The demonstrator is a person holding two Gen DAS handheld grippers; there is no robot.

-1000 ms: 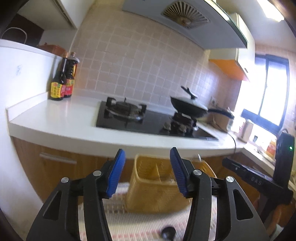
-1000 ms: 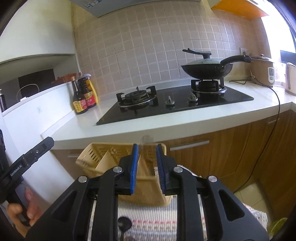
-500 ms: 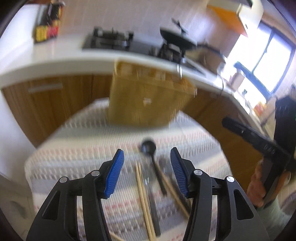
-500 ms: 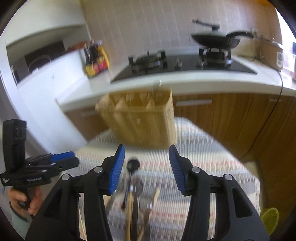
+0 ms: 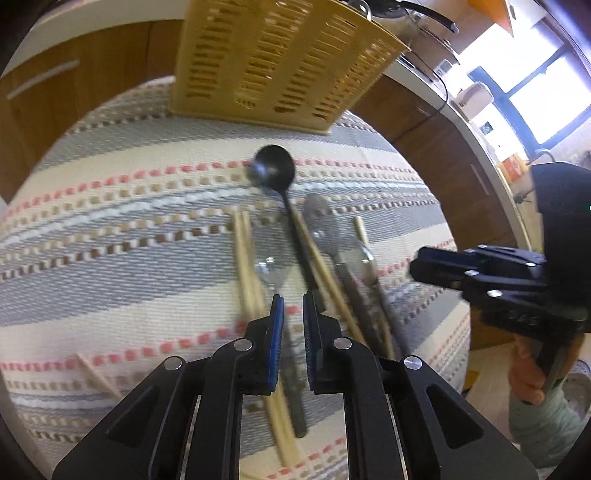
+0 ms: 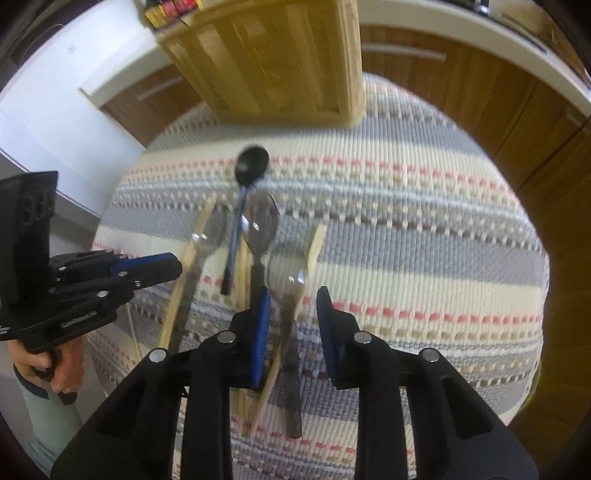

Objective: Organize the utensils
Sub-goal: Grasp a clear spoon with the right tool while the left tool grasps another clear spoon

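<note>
A heap of utensils lies on a striped cloth point(image 5: 110, 236): a black spoon point(image 5: 275, 171), metal spoons point(image 5: 321, 221) and wooden chopsticks point(image 5: 245, 266). Behind them stands a yellow slotted basket point(image 5: 280, 62). My left gripper point(image 5: 293, 299) points down over a metal spoon point(image 5: 271, 271), its jaws closing to a thin gap with nothing pinched. In the right wrist view it hangs left of the heap point(image 6: 173, 264). My right gripper point(image 6: 293, 291) hovers over another metal spoon point(image 6: 290, 280), whose handle shows between its closing jaws, untouched. The black spoon point(image 6: 251, 164) and basket point(image 6: 273, 62) lie beyond.
Wooden cabinet fronts point(image 6: 461, 92) and a white counter edge point(image 6: 480, 33) ring the cloth-covered table. Sauce bottles point(image 6: 170, 7) stand at the top left. A bright window point(image 5: 517, 92) is at the right. A person's hand point(image 6: 62, 369) holds the left gripper.
Both grippers have tipped down from facing the stove to looking onto the utensils, and dropped closer. The left jaws went from wide to nearly together. The right jaws widened, then narrowed.
</note>
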